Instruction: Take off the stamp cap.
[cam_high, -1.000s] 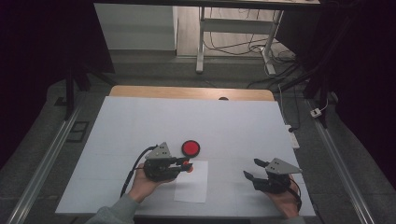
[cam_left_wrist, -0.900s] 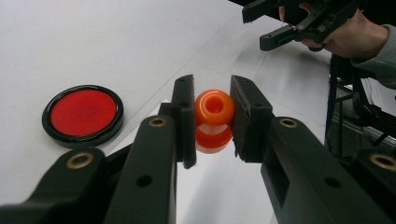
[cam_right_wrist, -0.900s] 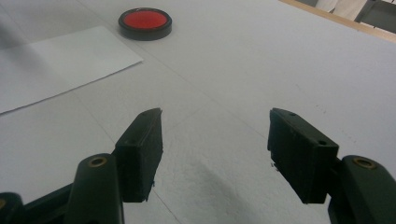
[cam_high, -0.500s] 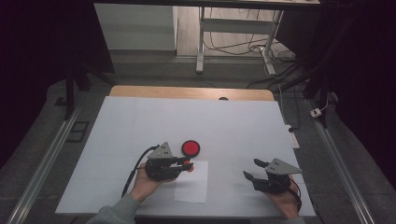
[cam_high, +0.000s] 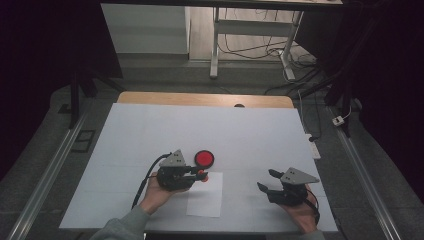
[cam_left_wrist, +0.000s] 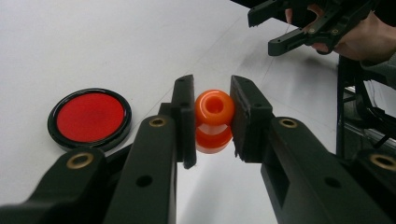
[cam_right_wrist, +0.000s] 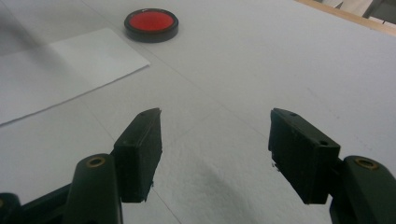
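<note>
- Little has moved since the earlier frames: both hands sit about where they were, the left one having shifted only slightly over the paper's edge.
- An orange ring-shaped piece (cam_left_wrist: 214, 120) is clamped between the pads of the left tongs (cam_left_wrist: 212, 122), held just above the top edge of a white paper sheet (cam_high: 206, 195).
- Those left tongs (cam_high: 199, 175) lie level, pointing toward the person's right, with the left hand (cam_high: 157, 195) cupped beneath the body and the palm turned up.
- Just beyond them, a round red disc with a black rim (cam_high: 204, 158) lies flat on the white counter (cam_high: 250, 135).
- Well apart at the right, the right tongs (cam_high: 266, 180) stand wide open with nothing between them, low over the counter, held from behind by the right hand (cam_high: 300, 212).
</note>
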